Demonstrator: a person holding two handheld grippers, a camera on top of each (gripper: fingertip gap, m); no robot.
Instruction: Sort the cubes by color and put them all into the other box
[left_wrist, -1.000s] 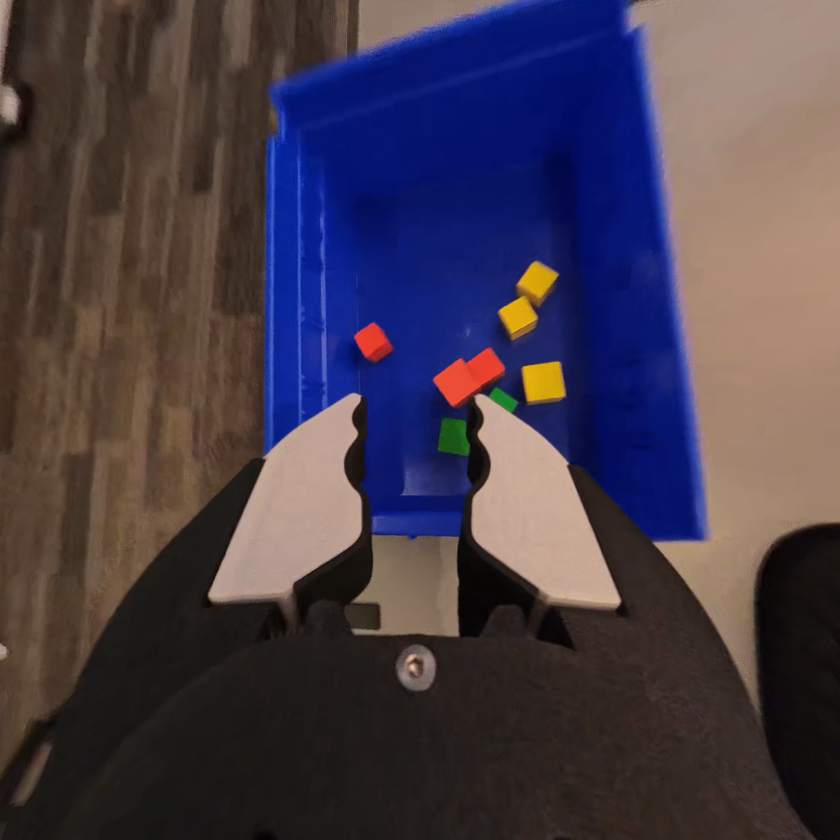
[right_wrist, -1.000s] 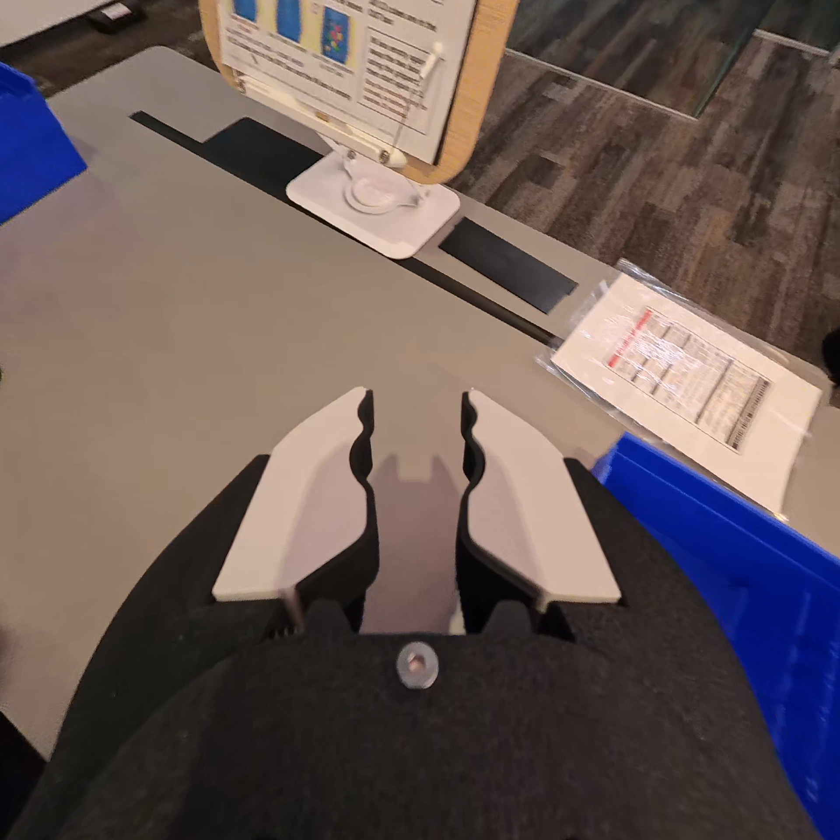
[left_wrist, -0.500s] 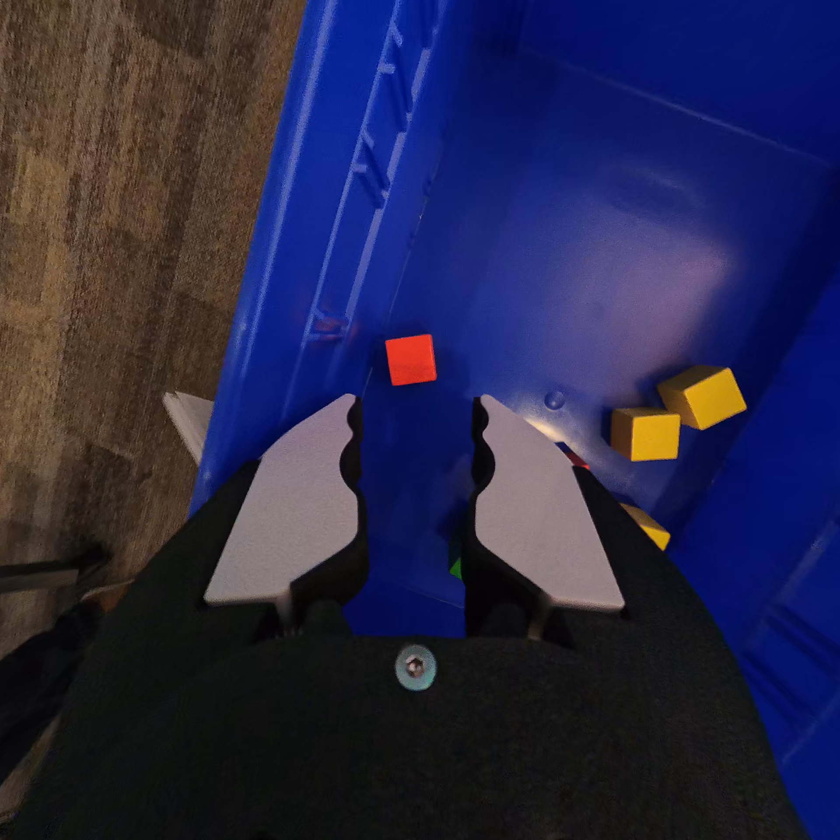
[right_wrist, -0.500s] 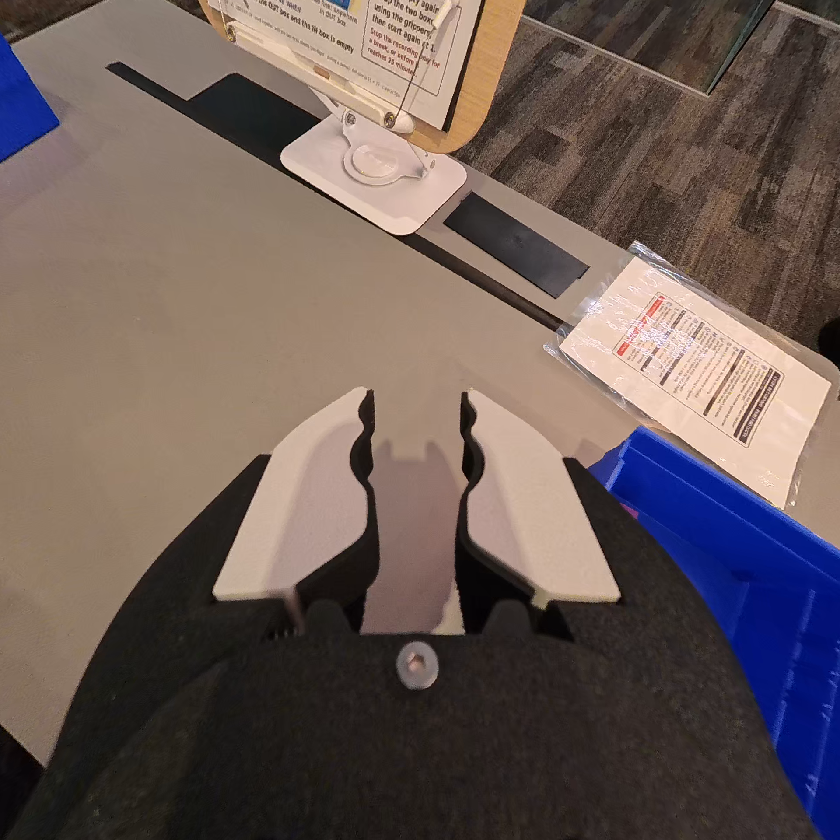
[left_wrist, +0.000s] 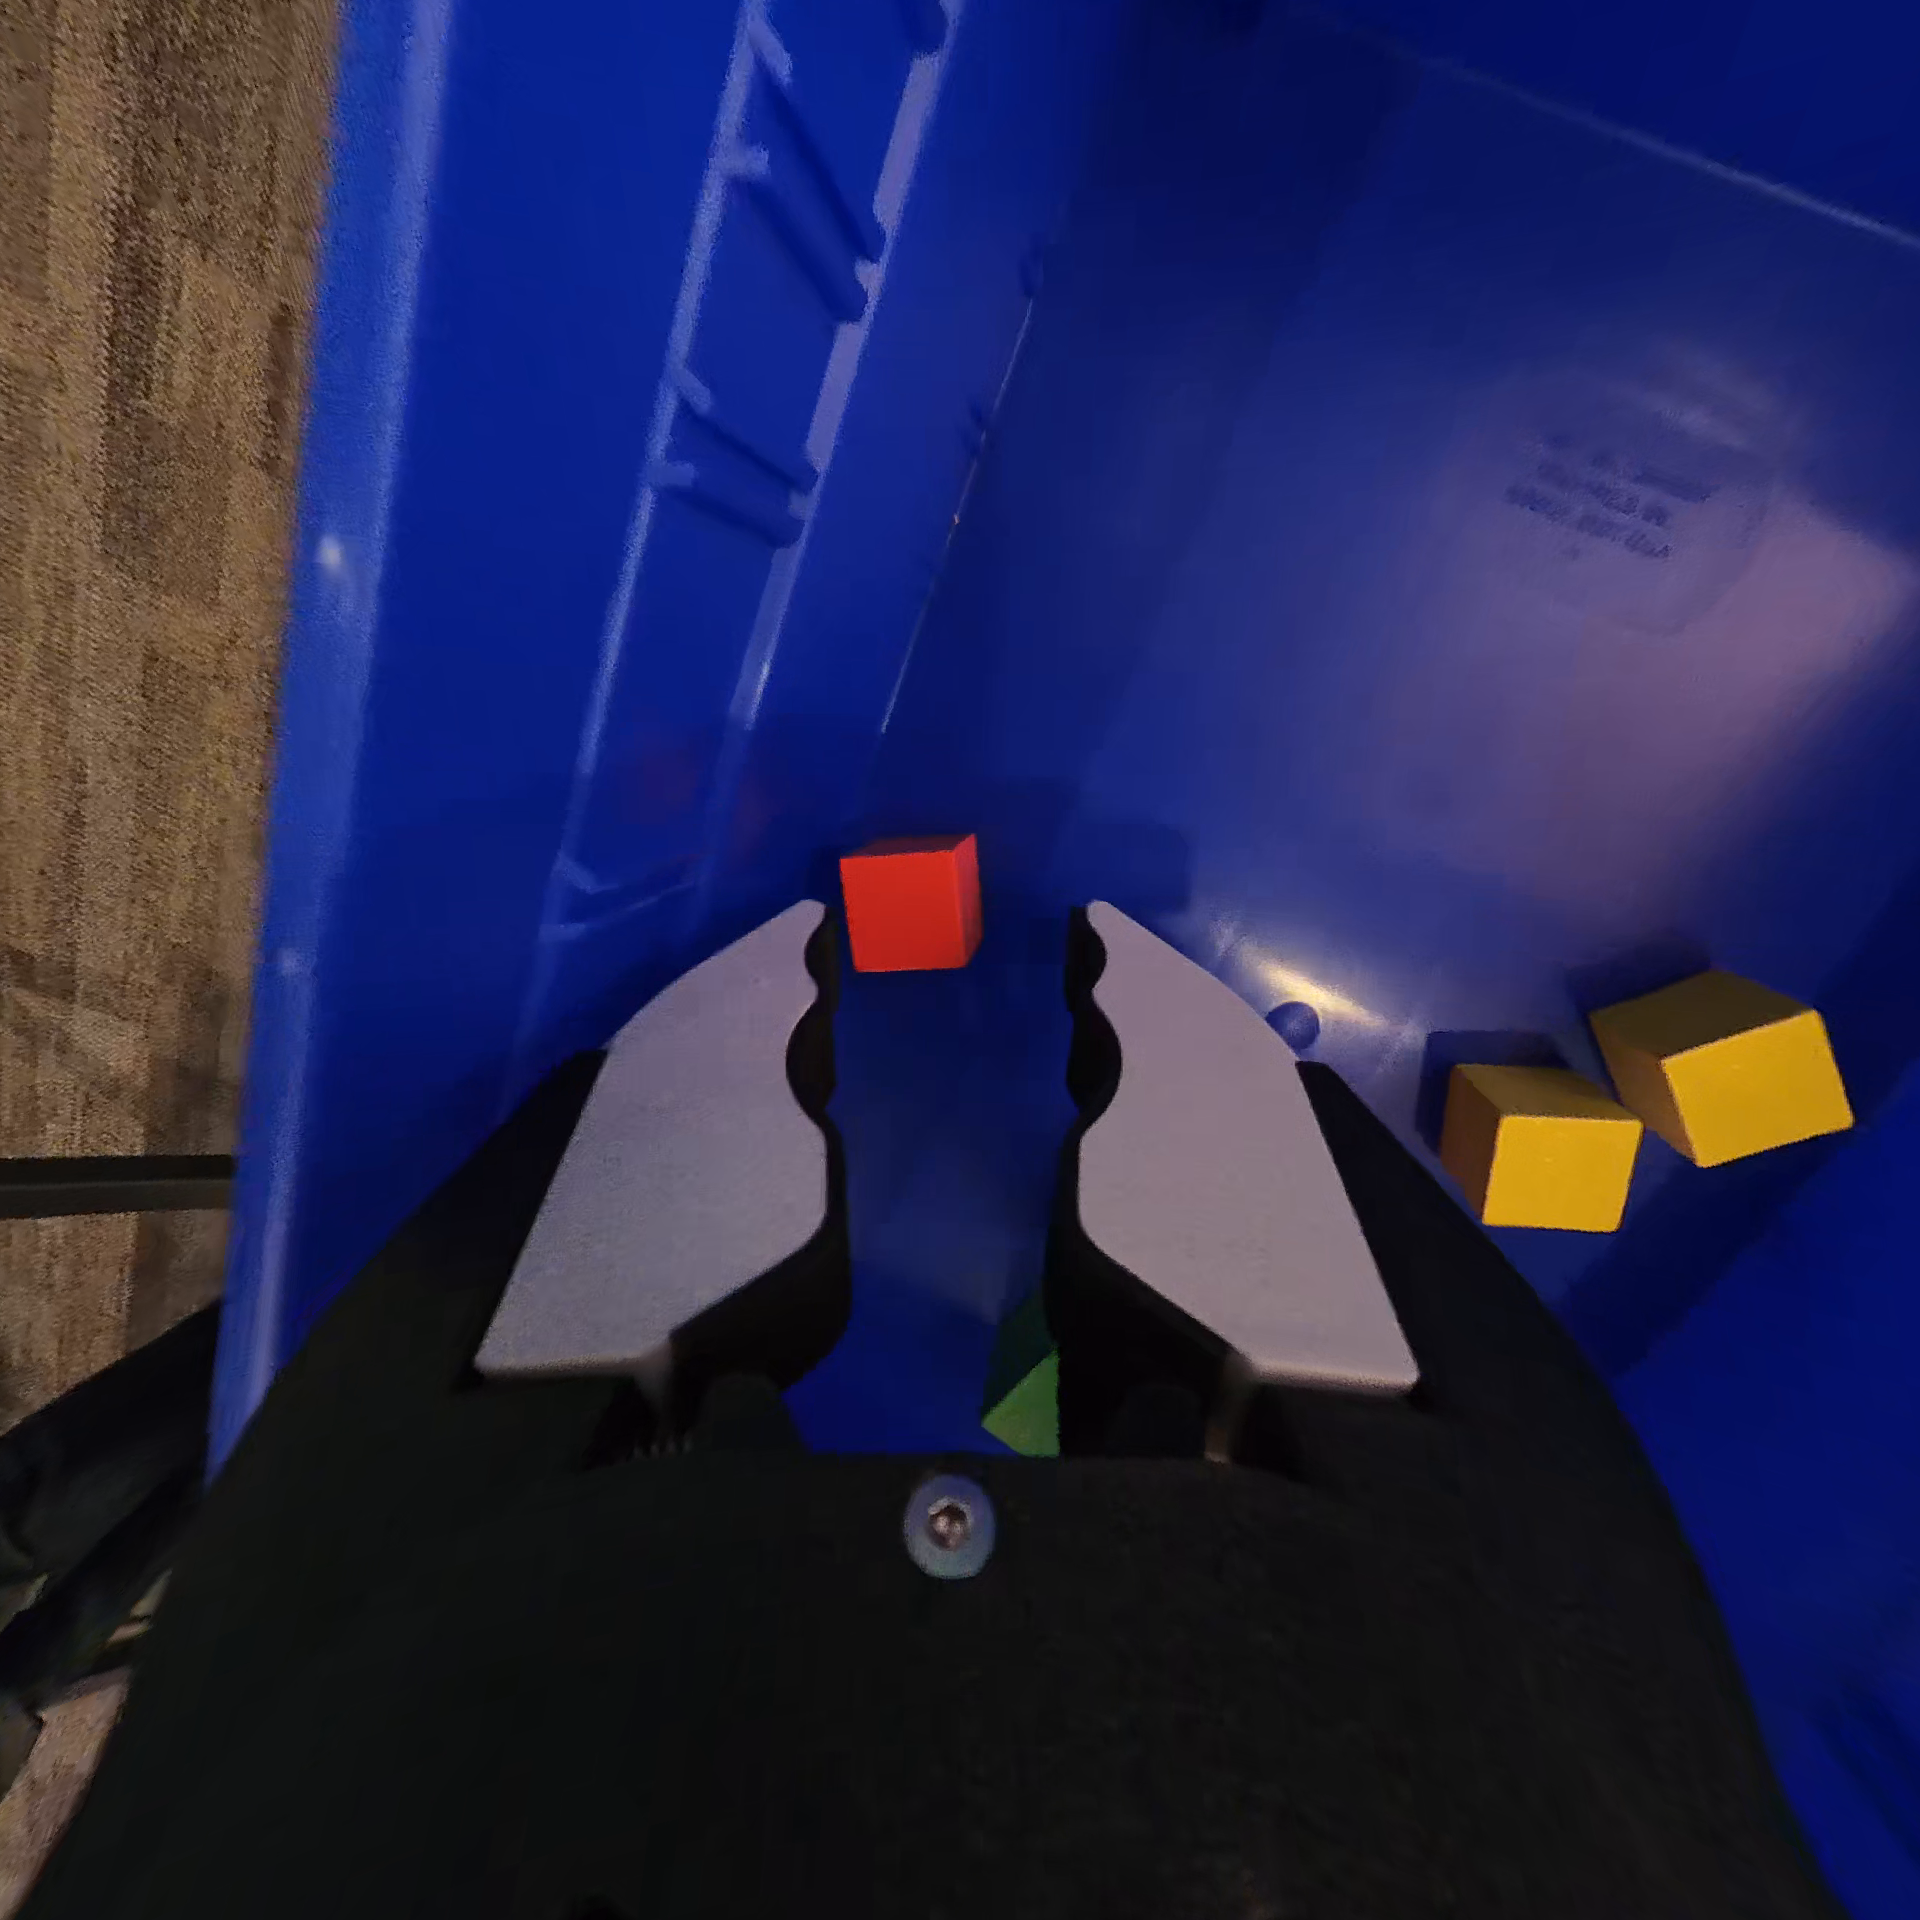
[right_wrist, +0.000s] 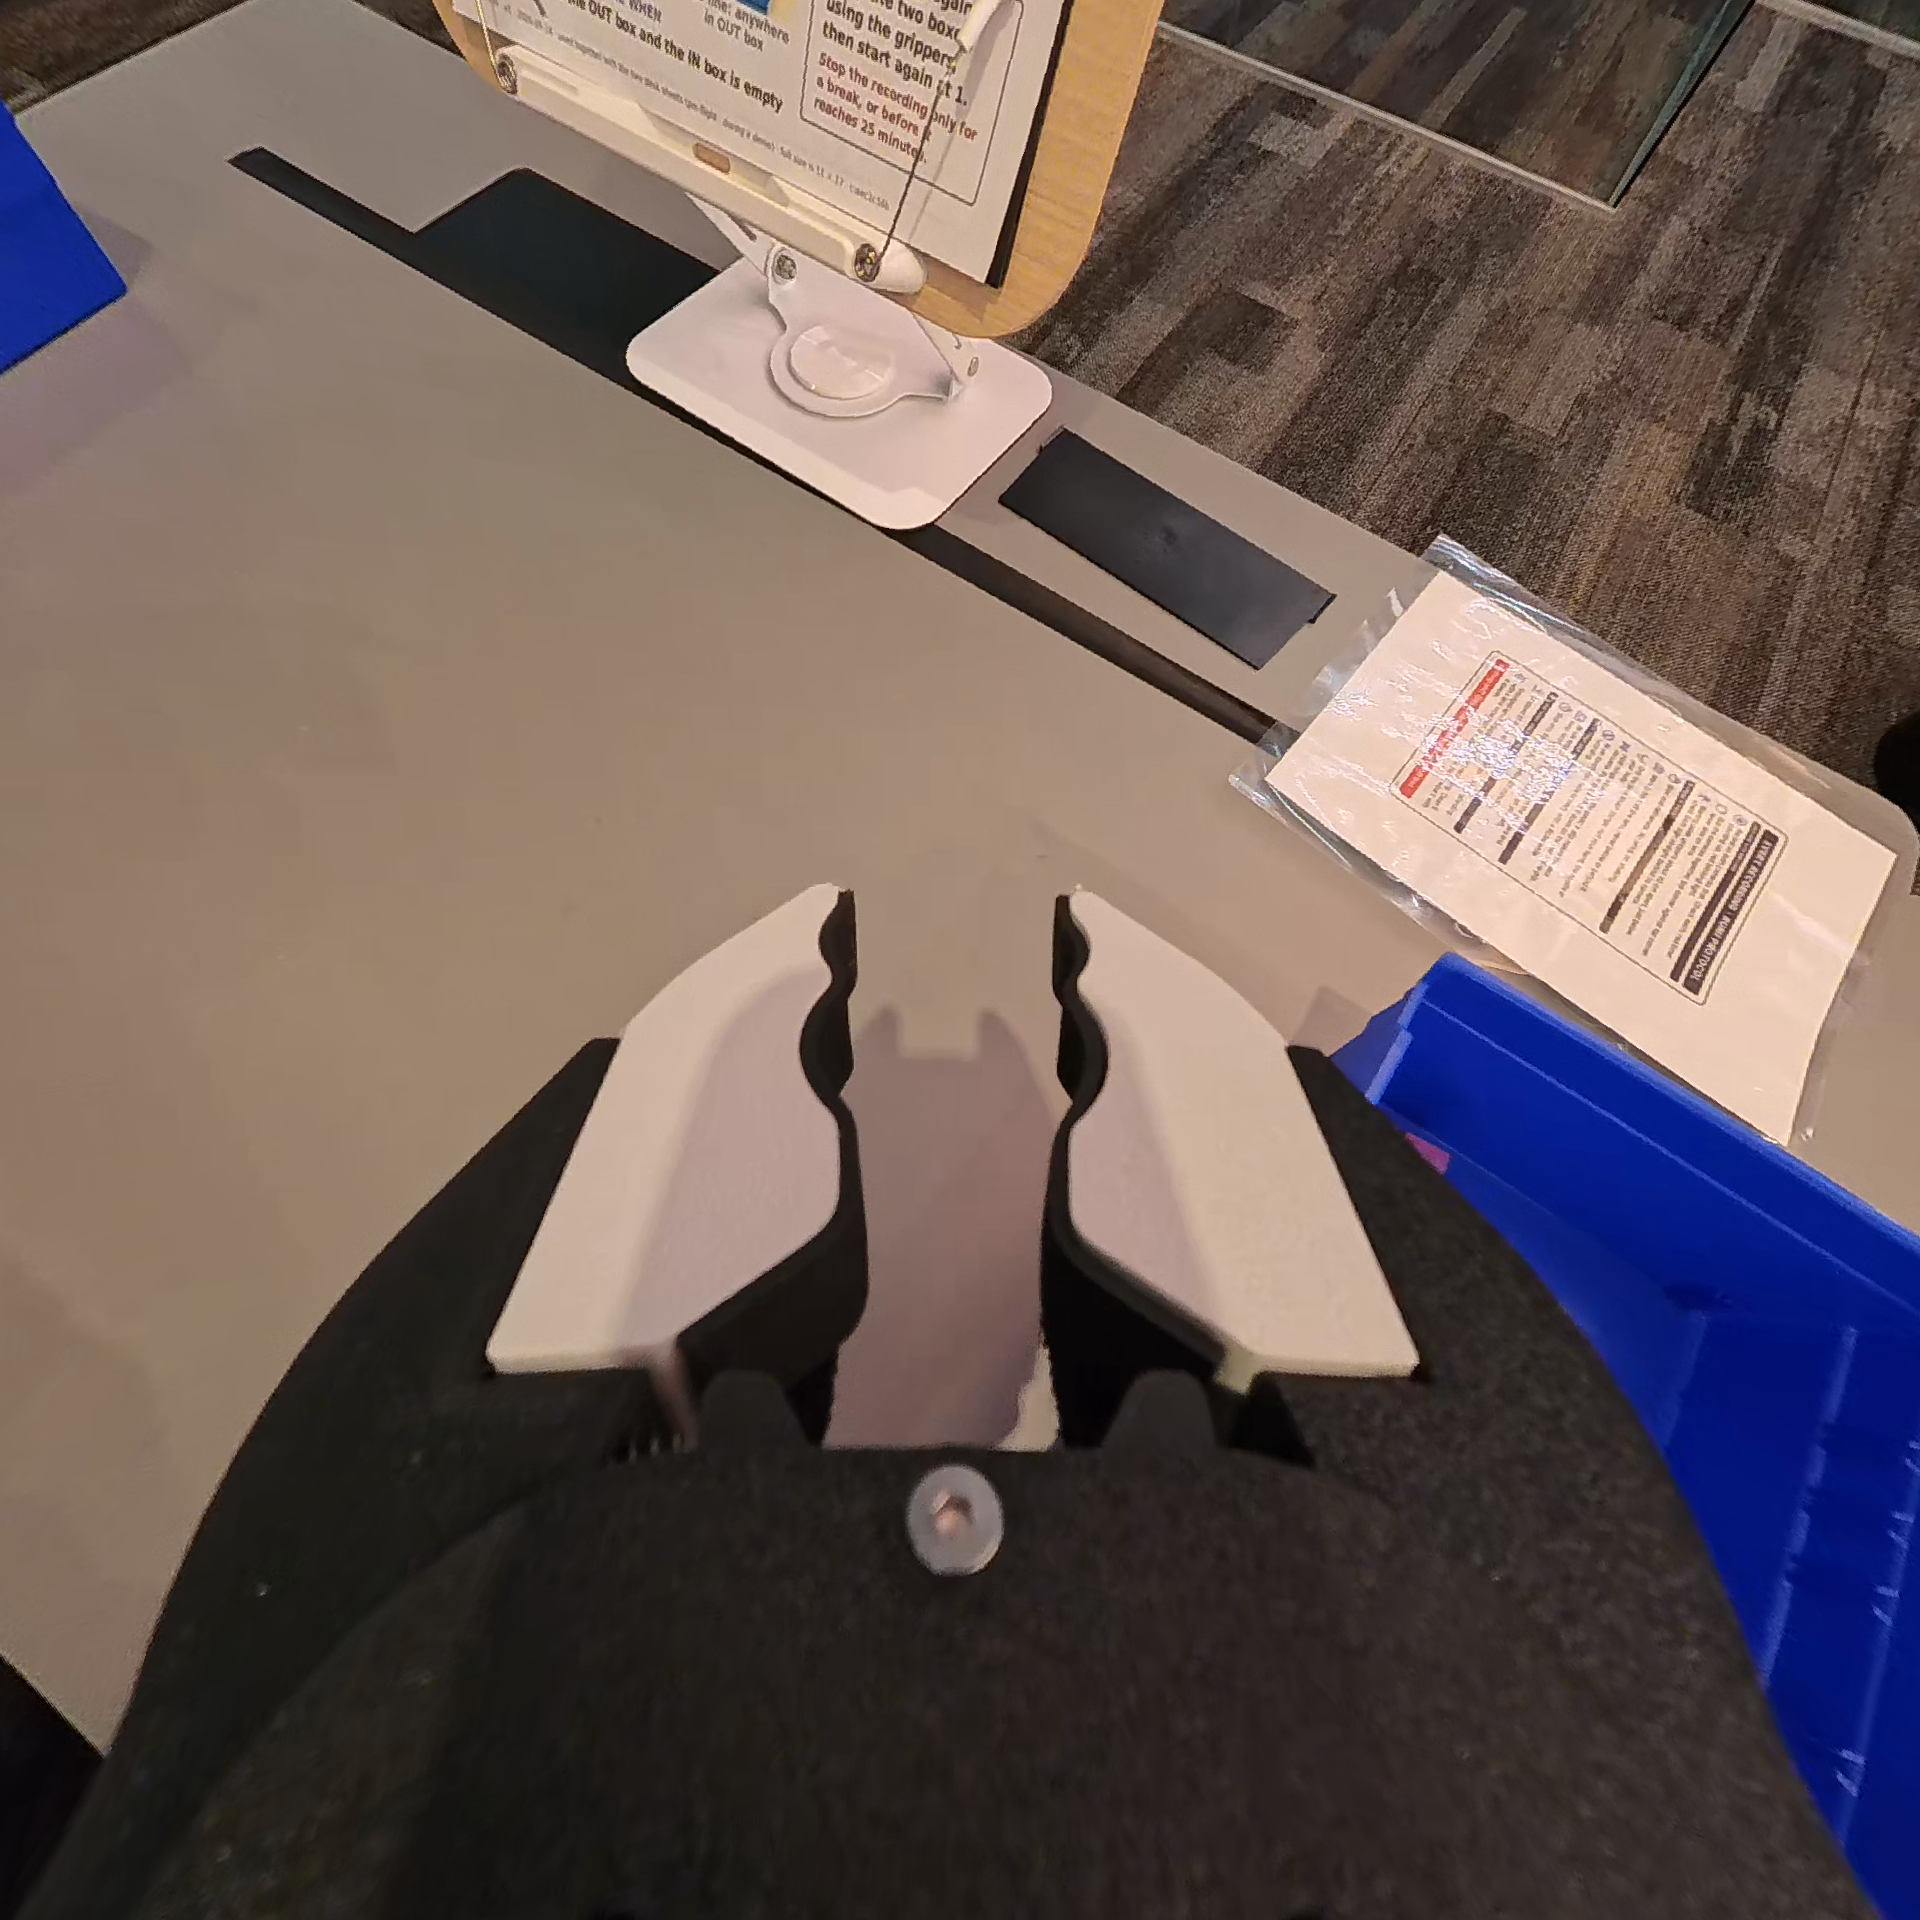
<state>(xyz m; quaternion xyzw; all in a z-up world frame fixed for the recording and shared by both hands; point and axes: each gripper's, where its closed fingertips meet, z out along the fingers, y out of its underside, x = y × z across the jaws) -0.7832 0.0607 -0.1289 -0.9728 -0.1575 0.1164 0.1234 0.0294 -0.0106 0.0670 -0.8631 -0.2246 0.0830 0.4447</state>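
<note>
A red cube (left_wrist: 912, 902) sits on the floor of a blue box (left_wrist: 1299, 540), close to the box's left wall. The left gripper (left_wrist: 945, 914) is lowered inside this box with its jaws spread and nothing between them; the cube lies just past the fingertips, nearer the left one and not clearly touching it. Two yellow cubes (left_wrist: 1647, 1107) lie side by side, touching or nearly so, farther right on the box floor. A sliver of a green cube (left_wrist: 1023, 1392) shows low in the gap between the fingers, mostly hidden by the gripper body. Left of the box lies brown carpet (left_wrist: 114, 520).

The right gripper (right_wrist: 954, 909) hangs over the bare grey counter (right_wrist: 416, 727), released and holding nothing. A second blue box (right_wrist: 1662, 1299) stands at its right. Beyond it a bagged sheet of paper (right_wrist: 1579, 831) lies on the counter, and a white stand (right_wrist: 842, 400) holding a printed board rests near the far edge.
</note>
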